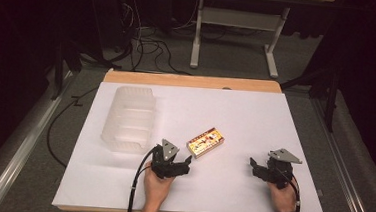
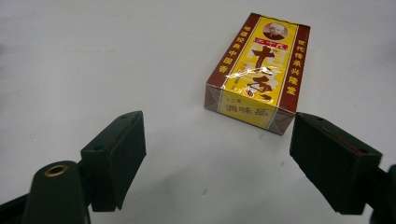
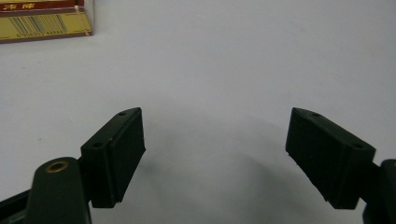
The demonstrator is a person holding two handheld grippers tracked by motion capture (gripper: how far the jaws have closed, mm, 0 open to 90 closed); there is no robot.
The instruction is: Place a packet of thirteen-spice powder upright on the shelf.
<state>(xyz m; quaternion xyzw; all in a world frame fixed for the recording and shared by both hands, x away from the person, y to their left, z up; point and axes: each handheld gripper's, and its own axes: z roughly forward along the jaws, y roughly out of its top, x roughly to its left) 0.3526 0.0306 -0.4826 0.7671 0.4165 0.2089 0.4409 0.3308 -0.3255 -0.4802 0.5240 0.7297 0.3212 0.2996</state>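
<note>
- The step in hand looks like the approach to a pick: the left gripper (image 1: 175, 161) sits low on the white table sheet (image 1: 255, 115), pointed at the small yellow-and-brown cardboard box with red lettering (image 1: 205, 142).
- That box lies flat on the sheet near the middle of the table, just beyond the left gripper and a little to its right; in the left gripper view the yellow-and-brown box (image 2: 258, 70) is ahead of the jaws, nearer the right jaw, and not yet between them.
- The left gripper's jaws stand wide apart with nothing in them.
- The right gripper (image 1: 261, 170) rests well apart at the right side of the table; in its own view the right gripper (image 3: 215, 133) is spread open and empty too.
- A clear ribbed plastic bin (image 1: 129, 117) stands on the left part of the sheet, near the box; it is probably the destination.
- The next move calls for easing the left gripper forward and slightly right, so the jaws straddle the box's narrow sides before closing.
</note>
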